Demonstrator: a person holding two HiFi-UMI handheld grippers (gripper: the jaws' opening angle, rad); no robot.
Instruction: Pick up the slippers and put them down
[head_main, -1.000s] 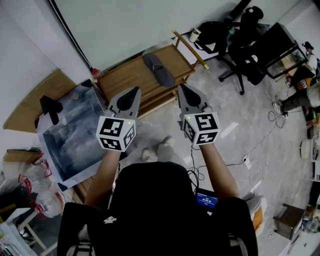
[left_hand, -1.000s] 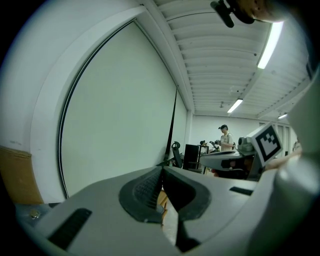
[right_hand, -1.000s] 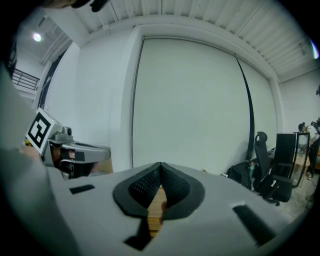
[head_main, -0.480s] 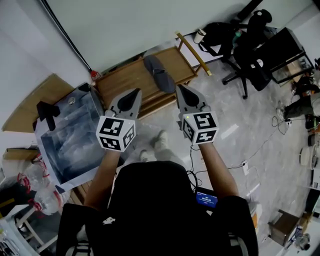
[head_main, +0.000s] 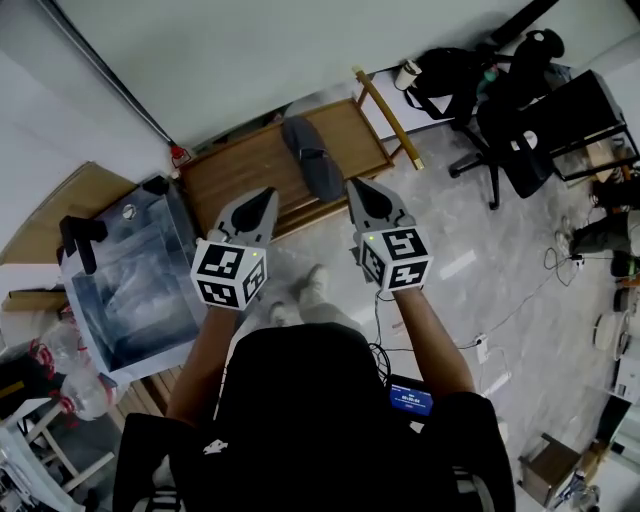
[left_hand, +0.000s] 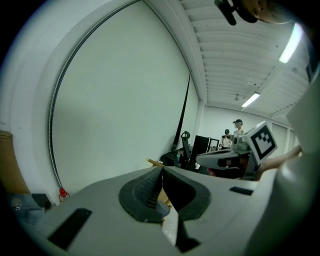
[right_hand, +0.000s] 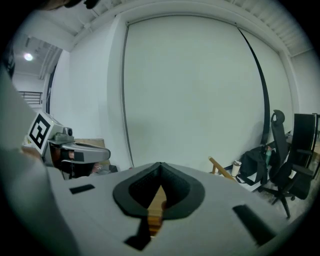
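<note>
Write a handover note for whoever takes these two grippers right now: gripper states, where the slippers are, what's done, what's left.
Left gripper: shut, empty.
Right gripper: shut, empty.
Both are held out in front of the person, pointing toward the low wooden slatted rack.
The dark grey slippers lie on top of that rack, untouched; I cannot tell from here whether it is one or a pair.
Done: nothing yet.
Left: open the jaws, reach the slippers, pick them up, put them down.
</note>
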